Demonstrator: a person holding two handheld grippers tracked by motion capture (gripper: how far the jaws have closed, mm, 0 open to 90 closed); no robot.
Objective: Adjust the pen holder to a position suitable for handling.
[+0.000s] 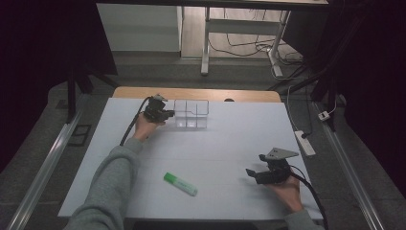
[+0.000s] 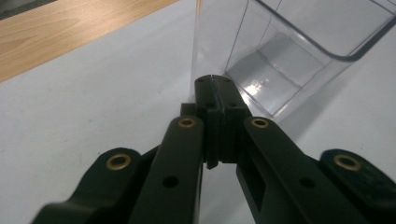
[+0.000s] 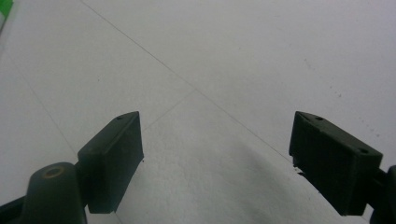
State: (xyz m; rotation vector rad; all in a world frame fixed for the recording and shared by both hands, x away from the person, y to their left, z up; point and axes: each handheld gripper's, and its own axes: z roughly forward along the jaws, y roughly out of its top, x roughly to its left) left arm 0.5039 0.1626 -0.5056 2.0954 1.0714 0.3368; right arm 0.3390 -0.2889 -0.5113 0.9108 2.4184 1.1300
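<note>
1. The left claw [image 1: 167, 115] sits in the upper middle of the high view, held by the person's left hand [image 1: 143, 125], whose grey sleeve [image 1: 107, 187] runs down to the lower left of the frame.
2. In the left gripper view its jaws are pressed together, pad against pad. Nothing can be made out between them; whether a thin wall edge is pinched there I cannot tell.
3. The clear plastic container [image 1: 191, 114] stands upright on the white tabletop [image 1: 225, 143], just right of the left claw in the high view. An inner wall divides it into compartments.
4. In the left gripper view the container [image 2: 299, 56] takes up the upper right of the frame, and its near corner rises right behind the closed jaw tips, touching or nearly so.
5. The right claw [image 1: 253, 174] is at the lower right of the high view, in the person's right hand [image 1: 287, 189], with a grey three-cornered plate on top.
6. In the right gripper view its jaws stand wide apart over bare white tabletop, with nothing between them.
7. A green highlighter [image 1: 180, 184] lies flat at the lower middle of the high view, between the two arms and well apart from the container and both claws.
</note>
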